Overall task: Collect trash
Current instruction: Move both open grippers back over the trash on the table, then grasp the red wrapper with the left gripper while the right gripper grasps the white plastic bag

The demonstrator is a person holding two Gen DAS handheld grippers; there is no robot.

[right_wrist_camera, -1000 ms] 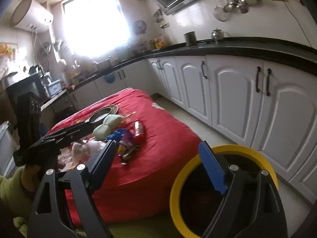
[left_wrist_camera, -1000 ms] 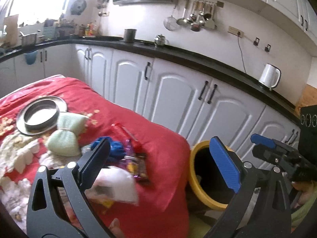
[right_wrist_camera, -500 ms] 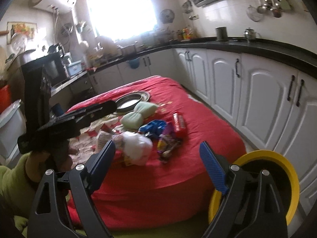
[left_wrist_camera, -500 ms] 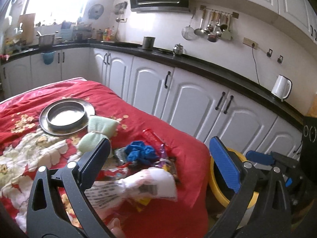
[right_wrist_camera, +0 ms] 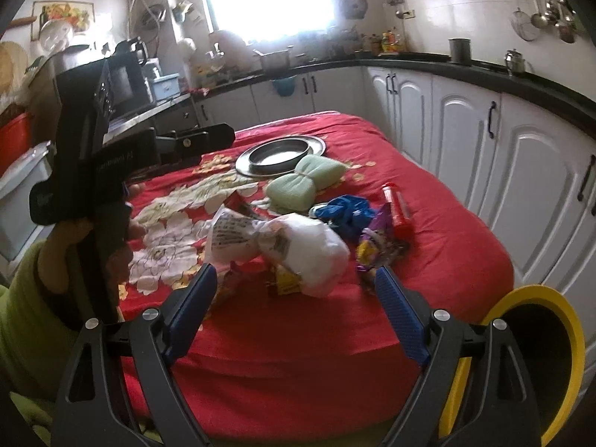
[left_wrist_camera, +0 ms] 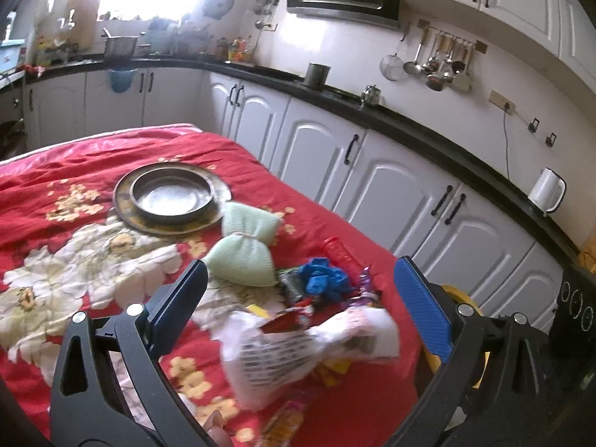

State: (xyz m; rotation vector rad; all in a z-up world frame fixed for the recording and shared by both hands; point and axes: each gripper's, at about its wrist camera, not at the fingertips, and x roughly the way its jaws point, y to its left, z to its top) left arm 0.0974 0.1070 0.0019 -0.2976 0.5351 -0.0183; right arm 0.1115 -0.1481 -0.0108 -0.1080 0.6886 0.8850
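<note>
A pile of trash lies on the red floral cloth: a crumpled white plastic bag (left_wrist_camera: 305, 346) (right_wrist_camera: 298, 249), a blue wad (left_wrist_camera: 324, 279) (right_wrist_camera: 350, 208), a red tube (left_wrist_camera: 339, 253) (right_wrist_camera: 396, 205) and coloured wrappers (right_wrist_camera: 376, 246). My left gripper (left_wrist_camera: 298, 309) is open and empty, just above the white bag. My right gripper (right_wrist_camera: 296, 309) is open and empty, at the table's near edge in front of the pile. A yellow-rimmed bin (right_wrist_camera: 536, 357) (left_wrist_camera: 465, 335) stands on the floor beside the table.
A metal bowl on a plate (left_wrist_camera: 171, 197) (right_wrist_camera: 279, 154) and a pale green tied cushion (left_wrist_camera: 246, 246) (right_wrist_camera: 303, 182) lie behind the trash. White cabinets (left_wrist_camera: 391, 193) under a black counter run along the far side. The left hand and its gripper body (right_wrist_camera: 93, 171) show at left.
Both grippers have swung left from the bin toward the trash pile. The left gripper now hangs over the white bag. Both stay open.
</note>
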